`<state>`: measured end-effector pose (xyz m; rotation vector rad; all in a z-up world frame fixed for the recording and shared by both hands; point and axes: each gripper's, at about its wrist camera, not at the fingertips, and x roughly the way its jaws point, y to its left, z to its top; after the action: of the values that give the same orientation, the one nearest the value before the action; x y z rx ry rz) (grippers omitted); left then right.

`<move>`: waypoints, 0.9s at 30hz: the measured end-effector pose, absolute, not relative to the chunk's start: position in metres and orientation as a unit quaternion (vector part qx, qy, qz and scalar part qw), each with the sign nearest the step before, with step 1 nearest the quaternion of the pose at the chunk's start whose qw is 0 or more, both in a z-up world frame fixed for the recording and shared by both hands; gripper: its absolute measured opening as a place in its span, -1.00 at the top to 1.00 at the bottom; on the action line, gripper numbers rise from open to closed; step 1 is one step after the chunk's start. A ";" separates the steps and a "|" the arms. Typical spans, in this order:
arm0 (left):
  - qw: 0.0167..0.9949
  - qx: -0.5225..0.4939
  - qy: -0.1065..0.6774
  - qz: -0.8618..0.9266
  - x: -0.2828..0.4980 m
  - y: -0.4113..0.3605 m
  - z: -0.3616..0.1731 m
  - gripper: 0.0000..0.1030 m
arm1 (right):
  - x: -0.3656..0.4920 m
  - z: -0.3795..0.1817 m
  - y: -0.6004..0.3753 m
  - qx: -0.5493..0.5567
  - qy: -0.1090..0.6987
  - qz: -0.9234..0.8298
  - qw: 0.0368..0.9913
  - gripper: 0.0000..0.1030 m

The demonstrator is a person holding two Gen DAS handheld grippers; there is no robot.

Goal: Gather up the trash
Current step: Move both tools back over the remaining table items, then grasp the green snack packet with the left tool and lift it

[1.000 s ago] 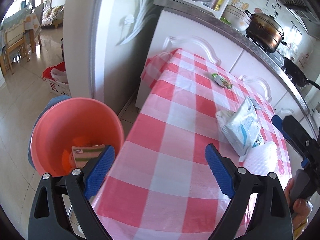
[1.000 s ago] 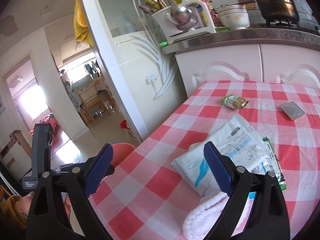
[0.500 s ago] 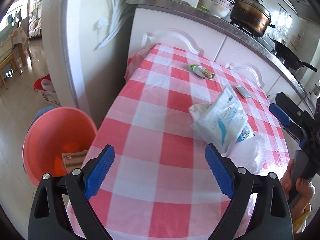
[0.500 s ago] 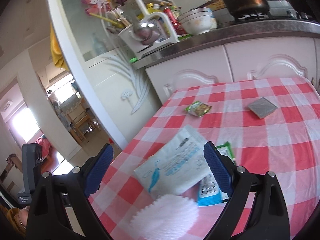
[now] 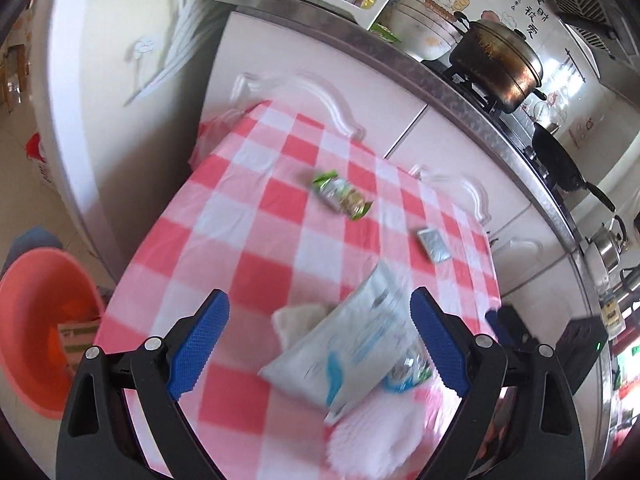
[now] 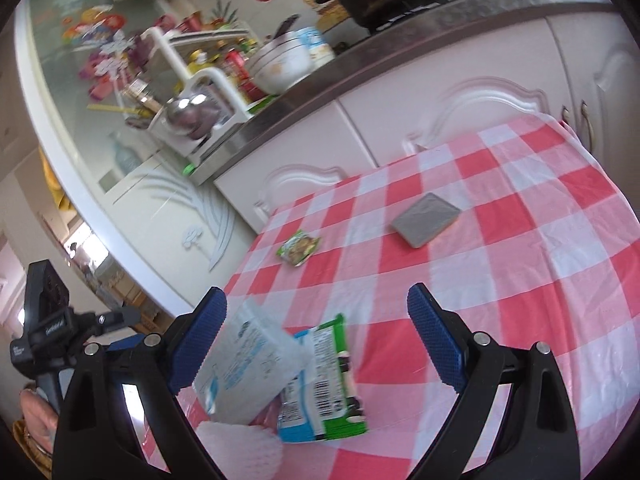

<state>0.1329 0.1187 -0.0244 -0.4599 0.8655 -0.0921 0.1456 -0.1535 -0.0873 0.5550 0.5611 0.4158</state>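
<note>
Trash is mostly waiting on the table (image 5: 256,268); one carton (image 5: 74,342) is lying in the bucket (image 5: 24,300).
You are holding both the left gripper (image 5: 318,346) and the right gripper (image 6: 316,342) spread wide and empty over the white bag (image 5: 352,352); the green packet (image 6: 299,247), grey pad (image 6: 426,219) and wrapper (image 6: 324,388) are lying loose.

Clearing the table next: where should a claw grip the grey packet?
Across the grey packet at its short width, from above, claw tilted down. It lies flat on the cloth, apart from the other wrappers, so its edges are free.
</note>
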 end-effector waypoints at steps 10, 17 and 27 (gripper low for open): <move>0.845 -0.223 0.484 -0.051 0.276 0.072 -0.055 -0.77 | 0.158 -0.106 -0.194 0.314 0.279 0.172 0.891 -0.79; 0.828 -0.206 0.521 -0.022 0.335 0.054 -0.077 -0.77 | 0.162 -0.112 -0.197 0.324 0.284 0.178 0.885 -0.79; 0.811 -0.178 0.556 0.029 0.364 0.043 -0.098 -0.35 | 0.164 -0.119 -0.206 0.339 0.288 0.176 0.878 -0.79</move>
<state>0.3642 0.0434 -0.0984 -0.3793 1.1883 0.0617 0.1637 -0.2056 -0.1194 0.7067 0.6016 0.3673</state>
